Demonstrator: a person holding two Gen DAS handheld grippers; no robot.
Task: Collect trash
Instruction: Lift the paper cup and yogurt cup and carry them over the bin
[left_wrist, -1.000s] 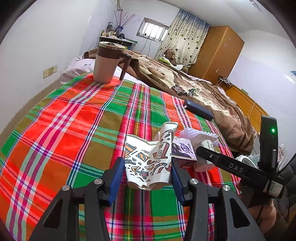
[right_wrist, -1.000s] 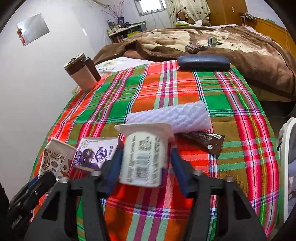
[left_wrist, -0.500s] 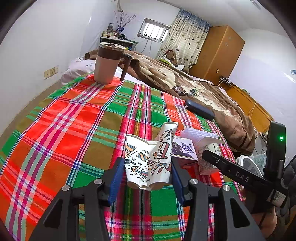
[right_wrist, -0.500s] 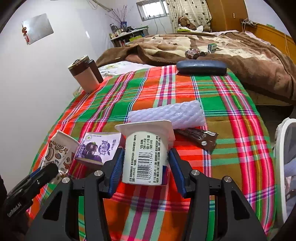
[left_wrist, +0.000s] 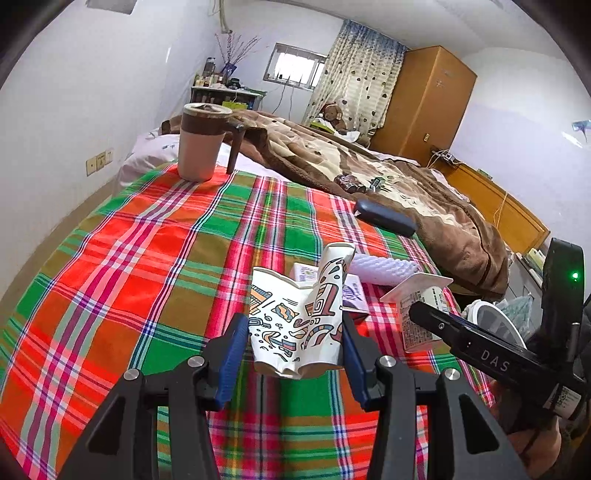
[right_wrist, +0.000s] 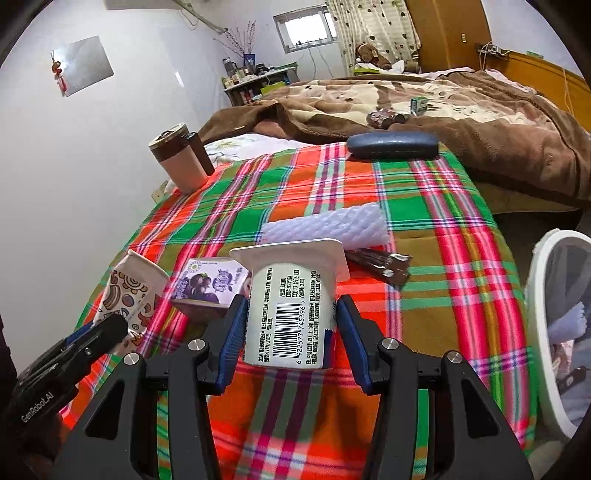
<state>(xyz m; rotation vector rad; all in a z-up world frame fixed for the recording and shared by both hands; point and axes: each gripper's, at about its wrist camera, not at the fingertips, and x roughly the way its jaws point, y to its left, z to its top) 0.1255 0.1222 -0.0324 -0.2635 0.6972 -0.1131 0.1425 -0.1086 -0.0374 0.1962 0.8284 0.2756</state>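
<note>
In the left wrist view the left gripper (left_wrist: 293, 345) has its blue pads clamped on a crushed paper cup (left_wrist: 295, 325), which fills the gap between the jaws and stands up above them over the plaid cloth (left_wrist: 147, 266). Just beyond the cup's far side lies a purple carton (left_wrist: 352, 291), and past that a white foam sleeve (left_wrist: 384, 269). To the right of the jaws the right gripper's black finger crosses in front of a white yogurt tub (left_wrist: 417, 314). Far ahead of the jaws, to the left, a brown mug (left_wrist: 201, 142) stands on the cloth, and ahead to the right a dark case (left_wrist: 384, 218) lies at the edge of a brown blanket (left_wrist: 406, 184). In the right wrist view the right gripper (right_wrist: 290, 332) is closed on the yogurt tub (right_wrist: 290, 310), both pads pressing its sides, the barcode facing the camera and its square rim above the jaws. Left of the jaws are the carton (right_wrist: 210, 284) and the cup (right_wrist: 129, 291), with the left gripper's tip at the cup. Ahead of the tub lie the foam sleeve (right_wrist: 325, 227) and, to the right, a brown wrapper (right_wrist: 380, 264). Far right of the jaws stands a white bin (right_wrist: 535, 317) with trash inside.
</note>
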